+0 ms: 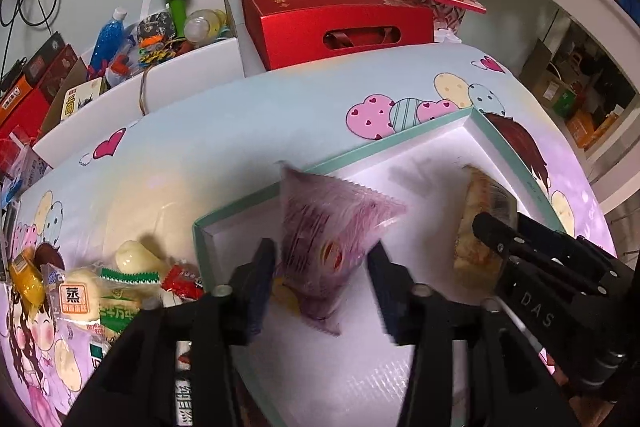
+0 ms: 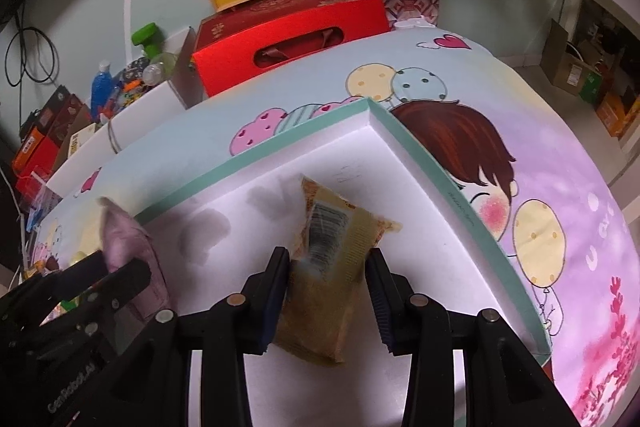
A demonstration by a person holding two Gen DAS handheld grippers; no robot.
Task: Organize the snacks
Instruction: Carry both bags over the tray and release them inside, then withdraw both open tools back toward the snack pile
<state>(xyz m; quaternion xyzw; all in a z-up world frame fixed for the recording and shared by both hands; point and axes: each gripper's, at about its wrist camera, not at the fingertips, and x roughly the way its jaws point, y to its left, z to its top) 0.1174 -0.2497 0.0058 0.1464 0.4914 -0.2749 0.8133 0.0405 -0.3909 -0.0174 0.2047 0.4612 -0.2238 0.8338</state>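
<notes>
- Left gripper [image 1: 322, 275]: jaws part open around a purple, crinkled snack packet [image 1: 332, 243] with serrated ends; pads look clear of it.
- Packet sits in the teal-rimmed white box [image 1: 384, 143], near its left wall.
- Right gripper [image 2: 328, 291]: jaws straddle a yellow barcoded snack packet [image 2: 332, 259] mid-box; contact unclear.

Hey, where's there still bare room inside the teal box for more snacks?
The white floor of the teal-rimmed box is bare along its far wall and between the purple packet and the yellow packet. Left of the box, the loose snack pile is crowded.
</notes>
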